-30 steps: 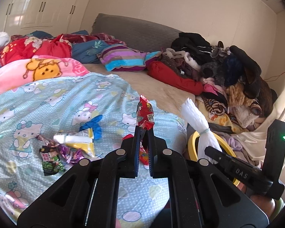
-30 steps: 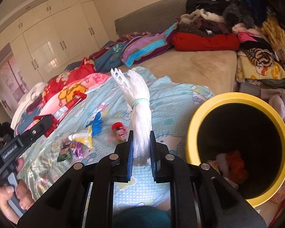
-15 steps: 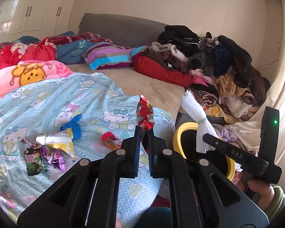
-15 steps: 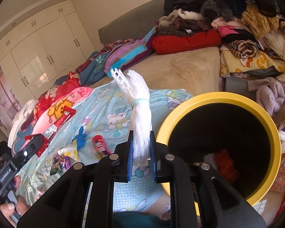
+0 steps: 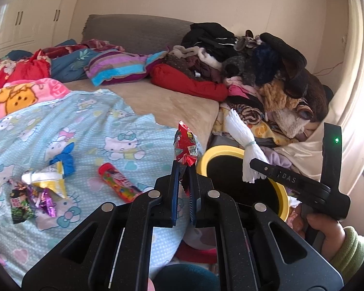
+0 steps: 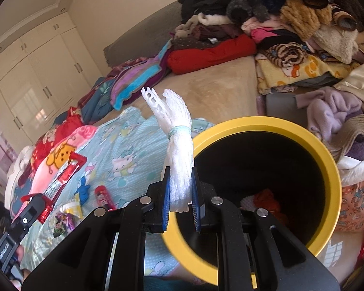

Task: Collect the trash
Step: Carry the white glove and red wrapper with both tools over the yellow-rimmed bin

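- The left gripper [image 5: 184, 169] has its fingers clamped on a red snack wrapper [image 5: 185, 145], which stands upright out of the fingers, near the bin's rim.
- The right gripper [image 6: 180, 186] has its fingers clamped on a white foam net bundle [image 6: 179, 150] tied round the middle with a pale green elastic band [image 6: 179, 129]; the bundle's lower end hangs at the near-left edge of the bin's mouth.
- The yellow-rimmed trash bin [image 6: 327, 160] stands beside the bed, its inside black; something red-orange and something white lie at its bottom.
- On the light blue cartoon-cat blanket [image 5: 109, 131] lie more bits of trash: a red candy tube [image 5: 117, 181], a blue wrapper [image 5: 65, 158], a white and yellow packet [image 5: 46, 178], and a dark green and purple wrapper heap [image 5: 29, 200].
- A heap of clothes [image 5: 254, 68] is piled at the far right of the bed.
- A hand [image 5: 325, 232] in a green sleeve holds the right gripper's handle.
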Tool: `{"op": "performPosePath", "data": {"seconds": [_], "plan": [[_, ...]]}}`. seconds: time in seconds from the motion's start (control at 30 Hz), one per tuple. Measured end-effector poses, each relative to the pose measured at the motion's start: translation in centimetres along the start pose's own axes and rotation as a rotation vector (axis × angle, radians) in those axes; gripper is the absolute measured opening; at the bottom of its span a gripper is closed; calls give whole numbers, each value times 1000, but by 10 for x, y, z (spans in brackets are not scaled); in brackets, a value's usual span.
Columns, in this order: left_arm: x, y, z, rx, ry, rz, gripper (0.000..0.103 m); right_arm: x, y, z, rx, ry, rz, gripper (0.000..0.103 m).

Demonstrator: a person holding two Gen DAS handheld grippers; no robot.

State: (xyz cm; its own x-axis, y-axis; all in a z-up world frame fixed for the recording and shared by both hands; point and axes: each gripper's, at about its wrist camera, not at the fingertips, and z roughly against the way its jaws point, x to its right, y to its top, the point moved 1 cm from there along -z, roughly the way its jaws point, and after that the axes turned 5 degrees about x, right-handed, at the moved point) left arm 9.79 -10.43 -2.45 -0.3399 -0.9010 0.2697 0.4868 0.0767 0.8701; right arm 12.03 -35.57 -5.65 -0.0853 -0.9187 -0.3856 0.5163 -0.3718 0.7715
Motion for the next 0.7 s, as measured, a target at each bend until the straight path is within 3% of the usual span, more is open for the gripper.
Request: {"op": "performPosePath", "data": {"seconds": [0.7], "plan": [[62,-16,-56,-88,-127,-93,4,62,-1,0,-2,-137,-73,15]]}}
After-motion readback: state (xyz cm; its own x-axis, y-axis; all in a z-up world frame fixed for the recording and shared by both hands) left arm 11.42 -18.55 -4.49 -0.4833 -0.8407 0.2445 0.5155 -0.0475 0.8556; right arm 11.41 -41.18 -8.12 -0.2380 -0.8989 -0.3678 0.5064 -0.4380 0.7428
